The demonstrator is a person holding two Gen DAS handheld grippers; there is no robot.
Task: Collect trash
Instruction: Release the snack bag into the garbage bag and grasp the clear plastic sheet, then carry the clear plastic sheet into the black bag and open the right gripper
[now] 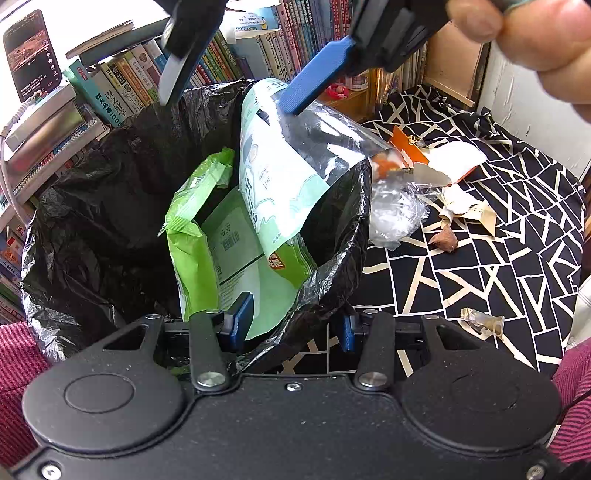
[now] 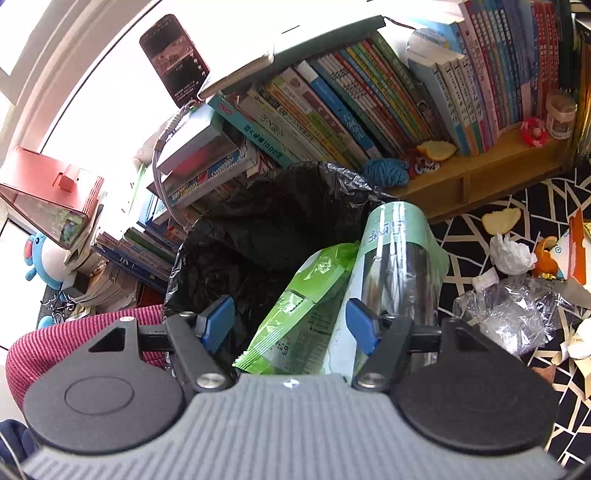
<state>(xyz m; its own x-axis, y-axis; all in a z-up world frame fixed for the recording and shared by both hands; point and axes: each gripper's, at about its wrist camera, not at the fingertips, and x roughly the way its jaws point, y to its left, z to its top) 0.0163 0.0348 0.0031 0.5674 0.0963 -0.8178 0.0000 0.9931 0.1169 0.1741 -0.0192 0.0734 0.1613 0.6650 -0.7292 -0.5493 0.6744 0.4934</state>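
A black bin bag (image 1: 110,221) (image 2: 277,221) stands open. Inside it lies a bright green wrapper (image 1: 192,229) (image 2: 306,295). A pale green and clear packet (image 1: 280,177) (image 2: 399,258) leans over the bag's right rim. My right gripper (image 1: 229,105) (image 2: 290,321) hangs open above the bag, and one of its blue fingers (image 1: 314,85) touches the packet's top. My left gripper (image 1: 295,326) is open, its fingers straddling the bag's near rim. More trash lies on the patterned cloth (image 1: 480,266): crumpled clear plastic (image 1: 395,214) (image 2: 517,314), an orange carton (image 1: 410,147), and paper scraps (image 1: 465,206).
Rows and stacks of books (image 2: 369,103) crowd behind and left of the bag, with a phone (image 2: 173,59) propped on them. A wooden shelf (image 2: 480,177) borders the cloth. A tissue (image 2: 511,254), peels (image 2: 500,219) and a small wrapper (image 1: 484,321) lie around. A hand (image 1: 535,33) holds the right gripper.
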